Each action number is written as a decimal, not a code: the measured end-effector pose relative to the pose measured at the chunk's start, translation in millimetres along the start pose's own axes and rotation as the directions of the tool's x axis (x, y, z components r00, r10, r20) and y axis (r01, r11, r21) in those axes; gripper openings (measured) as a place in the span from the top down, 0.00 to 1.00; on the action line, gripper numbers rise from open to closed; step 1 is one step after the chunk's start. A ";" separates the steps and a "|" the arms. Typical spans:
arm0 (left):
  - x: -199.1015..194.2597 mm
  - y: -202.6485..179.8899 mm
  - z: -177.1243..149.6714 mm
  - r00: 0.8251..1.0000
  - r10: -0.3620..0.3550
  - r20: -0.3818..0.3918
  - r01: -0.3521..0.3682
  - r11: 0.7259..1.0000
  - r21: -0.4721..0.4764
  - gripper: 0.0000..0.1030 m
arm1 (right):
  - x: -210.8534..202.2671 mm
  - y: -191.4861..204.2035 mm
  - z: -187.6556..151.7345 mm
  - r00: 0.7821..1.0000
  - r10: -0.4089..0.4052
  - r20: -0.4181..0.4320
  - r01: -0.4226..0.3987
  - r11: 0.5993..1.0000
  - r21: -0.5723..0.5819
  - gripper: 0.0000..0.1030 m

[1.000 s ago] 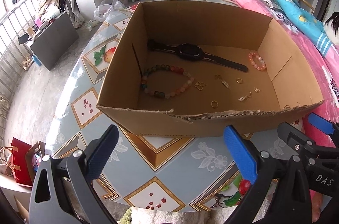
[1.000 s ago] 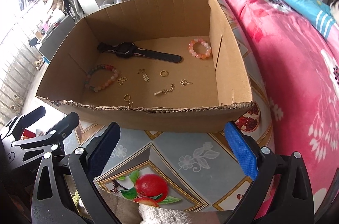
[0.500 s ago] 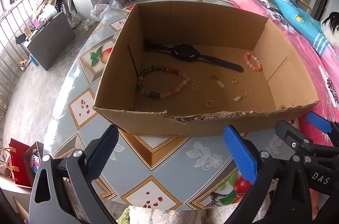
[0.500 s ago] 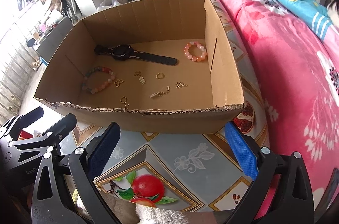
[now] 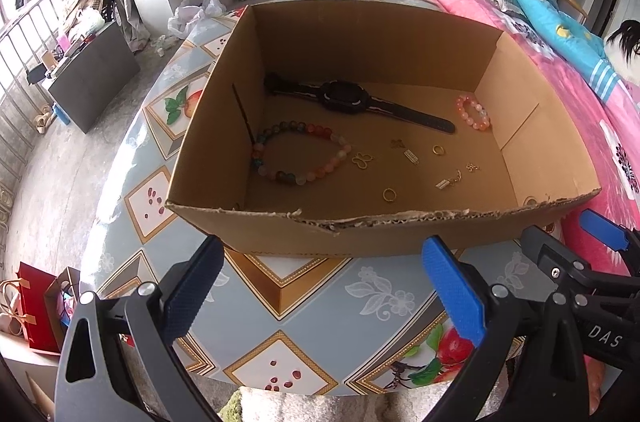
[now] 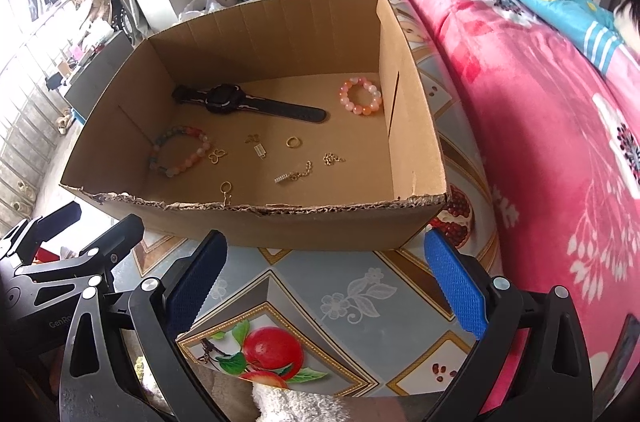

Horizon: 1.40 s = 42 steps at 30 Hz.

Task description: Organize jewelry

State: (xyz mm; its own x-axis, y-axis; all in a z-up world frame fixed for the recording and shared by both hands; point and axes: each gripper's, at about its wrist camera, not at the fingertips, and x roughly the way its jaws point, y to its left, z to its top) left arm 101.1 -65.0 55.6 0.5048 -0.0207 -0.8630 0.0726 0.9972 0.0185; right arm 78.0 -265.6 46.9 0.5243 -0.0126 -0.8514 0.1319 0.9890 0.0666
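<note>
Cardboard box (image 5: 360, 230), on table: watch (image 5: 344, 96) at 12 o'clock, multicolour bracelet (image 5: 298, 152) at 9, pink bracelet (image 5: 474, 112) at 2, gold rings and charms centre. Left gripper (image 5: 324, 286) and right gripper (image 6: 324, 282) wide, empty, short of box. Risk: small charms probably slip from broad pads.

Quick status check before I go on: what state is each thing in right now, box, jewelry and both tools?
Cardboard box: open-topped, upright on the table, near rim torn.
Black watch: unbuckled, strap laid flat.
Multicolour bead bracelet: closed loop, lying flat.
Pink bead bracelet: closed loop, flat near right wall.
Gold rings: loose on the floor.
Left tool: open, empty.
Right tool: open, empty.
</note>
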 end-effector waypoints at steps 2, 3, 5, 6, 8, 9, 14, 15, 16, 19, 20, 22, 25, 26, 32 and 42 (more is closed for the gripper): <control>1.0 0.4 -0.1 1.000 -0.001 -0.003 0.001 1.000 -0.001 0.06 | 0.1 0.3 -0.1 1.000 -0.001 -0.001 0.001 1.000 0.000 0.08; 1.8 0.6 -0.2 1.000 -0.001 -0.004 0.001 1.000 -0.001 0.06 | 0.6 0.3 0.1 1.000 -0.002 -0.002 0.002 1.000 0.000 0.08; 2.1 1.4 -0.3 1.000 -0.001 -0.007 0.001 1.000 -0.001 0.06 | 0.9 0.5 -0.1 1.000 -0.004 -0.003 0.004 1.000 0.000 0.08; 2.6 1.5 -0.4 1.000 -0.002 -0.007 0.002 1.000 0.000 0.06 | 1.1 0.5 -0.2 1.000 -0.005 -0.004 0.005 1.000 0.000 0.08; 2.7 1.6 -0.8 1.000 -0.002 -0.009 0.002 1.000 -0.002 0.06 | 1.7 0.5 -0.1 1.000 -0.005 -0.005 0.005 1.000 0.000 0.08; 3.1 1.8 -0.9 1.000 -0.002 -0.010 0.002 1.000 -0.002 0.06 | 1.9 0.6 -0.2 1.000 -0.006 -0.007 0.006 1.000 0.000 0.08; 5.7 1.8 -1.3 1.000 -0.003 -0.019 0.003 1.000 -0.001 0.06 | 4.2 1.1 -0.8 1.000 -0.011 -0.013 0.011 1.000 0.001 0.08; 6.1 2.0 -1.4 1.000 -0.003 -0.021 0.003 1.000 -0.001 0.06 | 4.7 1.2 -0.9 1.000 -0.011 -0.014 0.011 1.000 0.002 0.08; 6.6 1.9 -1.5 1.000 -0.002 -0.023 0.002 1.000 -0.001 0.06 | 5.2 1.1 -1.1 1.000 -0.012 -0.016 0.012 1.000 0.002 0.08; 7.7 2.1 -1.9 1.000 -0.002 -0.027 0.002 1.000 -0.001 0.06 | 6.1 1.0 -1.1 1.000 -0.013 -0.020 0.013 1.000 0.001 0.08; 7.8 2.1 -2.0 1.000 -0.001 -0.028 0.001 1.000 -0.001 0.06 | 6.3 1.2 -1.0 1.000 -0.013 -0.020 0.013 1.000 0.002 0.08; 8.0 2.2 -1.8 1.000 -0.001 -0.028 0.001 1.000 -0.001 0.06 | 6.5 1.0 -0.9 1.000 -0.011 -0.019 0.011 1.000 0.001 0.08; 8.6 2.4 -1.7 1.000 0.000 -0.030 0.000 1.000 -0.001 0.06 | 6.7 0.7 -1.0 1.000 -0.012 -0.020 0.012 1.000 0.001 0.08; 9.0 2.5 -1.7 1.000 0.000 -0.030 0.000 1.000 -0.001 0.06 | 6.8 0.8 -1.1 1.000 -0.012 -0.021 0.012 1.000 0.001 0.08; 9.0 2.5 -1.6 1.000 0.000 -0.030 0.000 1.000 -0.001 0.06 | 7.3 0.3 -0.9 1.000 -0.012 -0.021 0.012 1.000 0.000 0.08; 13.6 2.6 -3.1 0.999 0.006 -0.045 -0.006 1.000 0.000 0.06 | 10.5 -0.9 -2.0 0.999 -0.011 -0.033 0.012 1.000 0.005 0.08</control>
State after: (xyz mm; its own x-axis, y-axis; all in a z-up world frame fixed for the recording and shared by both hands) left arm 105.5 -62.4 42.3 0.4662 -0.0117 -0.8846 0.0698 0.9973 0.0236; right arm 81.7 -266.3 36.8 0.4951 -0.0192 -0.8686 0.1426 0.9880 0.0595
